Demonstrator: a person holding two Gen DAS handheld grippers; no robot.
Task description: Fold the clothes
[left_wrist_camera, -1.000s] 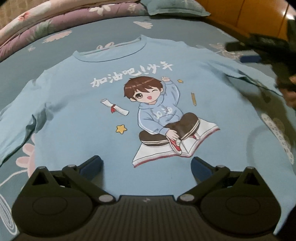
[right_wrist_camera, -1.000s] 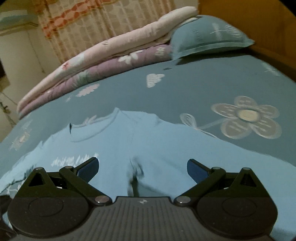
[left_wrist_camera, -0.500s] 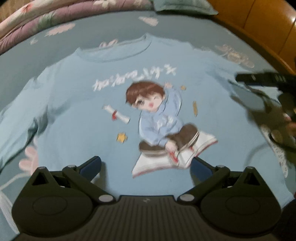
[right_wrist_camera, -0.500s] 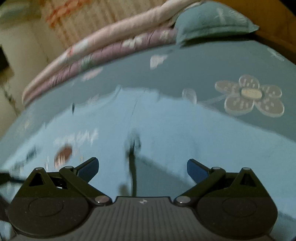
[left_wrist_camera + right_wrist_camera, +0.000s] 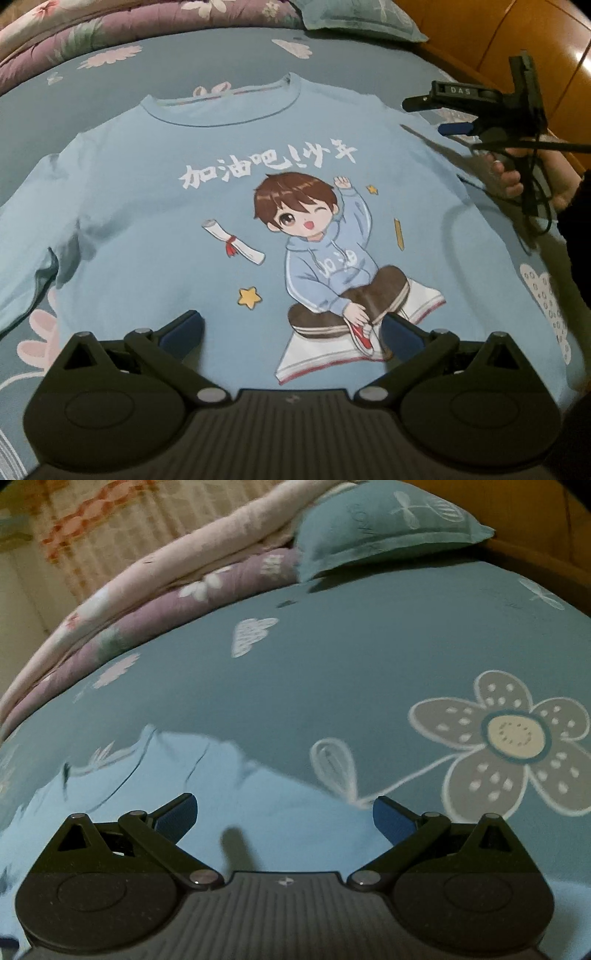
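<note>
Left wrist view looks down on a light blue sweatshirt (image 5: 207, 221) spread flat, print side up, on a teal bedsheet (image 5: 229, 62); the neckline sits at 12 o'clock and the cartoon boy print (image 5: 325, 254) lies just beyond the left gripper (image 5: 291, 332), whose fingers stand wide apart and hold nothing. At 2 o'clock the right gripper (image 5: 456, 114) hovers over the shirt's shoulder, fingers likewise spread and empty, with the person's right hand (image 5: 517, 177) and a dangling cable (image 5: 532, 199) behind it. Compared with half a second ago, the right gripper has risen toward the shoulder and the blur has cleared. Right wrist view shows sweatshirt fabric under the gripper and sheet flowers beyond. A folded quilt (image 5: 155, 587) and teal pillow (image 5: 376, 528) lie at 12 o'clock, well apart from the shirt.
</note>
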